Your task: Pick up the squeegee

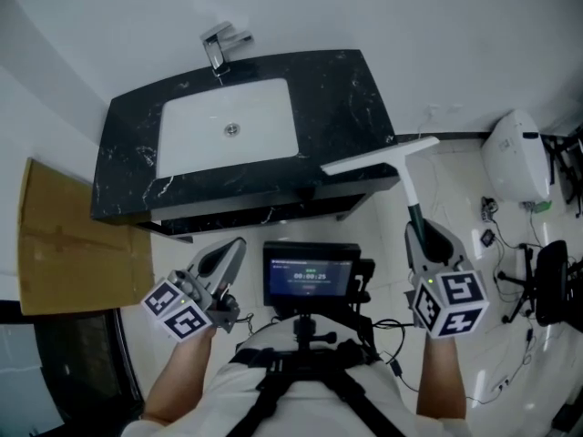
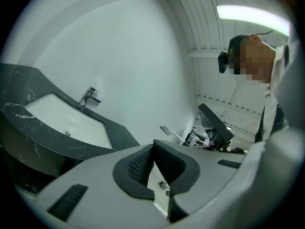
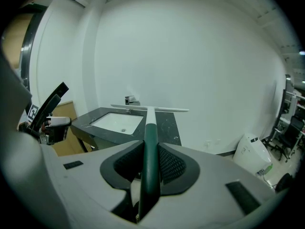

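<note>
Strapped to the chest right under the head camera: black harness (image 1: 301, 385) with a small lit monitor (image 1: 310, 276), presumably parked there for a quick glance down. Off to the right, pinching the squeegee (image 1: 381, 157) low on its glossy dark-green handle with the right gripper (image 1: 421, 233); black grid-textured fingers (image 3: 174, 166) pressed against both sides of the shaft, set in smooth grey shells. Gripped at the tail end, likely so that the white stem and the long thin T-shaped blade reach well ahead. Lifted, by the look of it, clear of the desk (image 1: 342, 98), with the blade bar hanging across the front right corner of that black, white-veined slab. Off to the left and well apart, the left gripper (image 1: 240, 243), fingers (image 2: 138, 168) pressed together at the tips on nothing, probably the spare hand held out of the way. Sunk into the desk, a smooth white rectangular sink (image 1: 187, 144) under a chrome faucet (image 1: 217, 45); left of it, flat brown cardboard (image 1: 68, 235).
</note>
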The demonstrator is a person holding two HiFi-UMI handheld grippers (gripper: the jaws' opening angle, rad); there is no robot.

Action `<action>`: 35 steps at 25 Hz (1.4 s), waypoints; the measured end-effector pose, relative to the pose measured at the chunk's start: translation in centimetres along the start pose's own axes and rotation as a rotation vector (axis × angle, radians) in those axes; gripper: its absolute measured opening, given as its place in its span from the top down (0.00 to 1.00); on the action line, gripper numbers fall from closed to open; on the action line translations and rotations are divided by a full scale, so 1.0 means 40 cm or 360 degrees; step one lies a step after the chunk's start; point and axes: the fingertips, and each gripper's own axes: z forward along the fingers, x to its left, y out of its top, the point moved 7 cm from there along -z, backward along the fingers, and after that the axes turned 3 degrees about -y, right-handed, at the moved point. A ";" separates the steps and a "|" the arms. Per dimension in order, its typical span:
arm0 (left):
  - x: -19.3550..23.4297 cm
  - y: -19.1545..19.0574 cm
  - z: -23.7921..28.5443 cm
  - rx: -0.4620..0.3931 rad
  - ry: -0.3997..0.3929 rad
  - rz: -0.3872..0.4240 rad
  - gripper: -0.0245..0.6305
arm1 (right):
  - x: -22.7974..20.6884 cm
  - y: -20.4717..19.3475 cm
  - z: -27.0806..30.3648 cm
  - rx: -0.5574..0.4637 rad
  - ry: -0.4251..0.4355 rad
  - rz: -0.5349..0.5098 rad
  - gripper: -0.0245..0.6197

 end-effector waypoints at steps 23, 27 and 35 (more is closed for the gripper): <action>0.156 0.128 0.156 -0.0006 0.0065 0.0030 0.97 | -0.086 0.258 0.193 -0.0167 0.0016 -0.0038 0.84; 0.210 0.147 0.115 0.0000 0.0048 0.0023 0.97 | -0.039 0.275 0.206 -0.0191 -0.0031 -0.0035 0.84; 0.215 0.166 0.096 -0.0005 0.0053 0.0016 0.97 | -0.030 0.286 0.218 -0.0179 -0.0055 -0.0028 0.84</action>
